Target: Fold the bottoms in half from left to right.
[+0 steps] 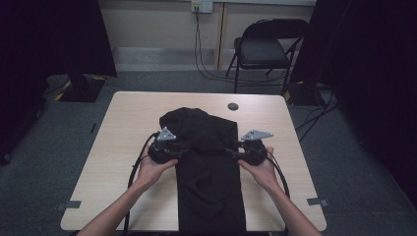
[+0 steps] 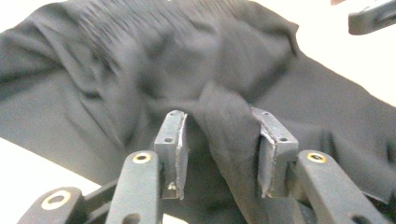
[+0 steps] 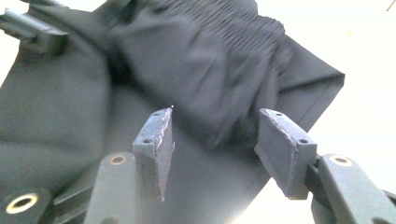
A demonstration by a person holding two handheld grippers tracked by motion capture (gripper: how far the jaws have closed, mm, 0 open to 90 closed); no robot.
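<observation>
A black garment [image 1: 206, 167] with a gathered waistband lies down the middle of the table, its far end bunched up. My left gripper [image 1: 183, 150] reaches into its left edge and my right gripper [image 1: 230, 150] into its right edge, the two facing each other. In the left gripper view a raised fold of the garment [image 2: 224, 116] stands between the jaws of the left gripper [image 2: 219, 122]; it leans on one pad and a gap shows at the other. In the right gripper view the right gripper [image 3: 215, 122] hangs open over the garment [image 3: 201, 60], gripping nothing.
The light wooden table [image 1: 123, 147] has bare strips on both sides of the garment. A small dark round disc [image 1: 233, 106] sits near its far edge. A black folding chair [image 1: 263, 49] and cables stand on the floor beyond the table.
</observation>
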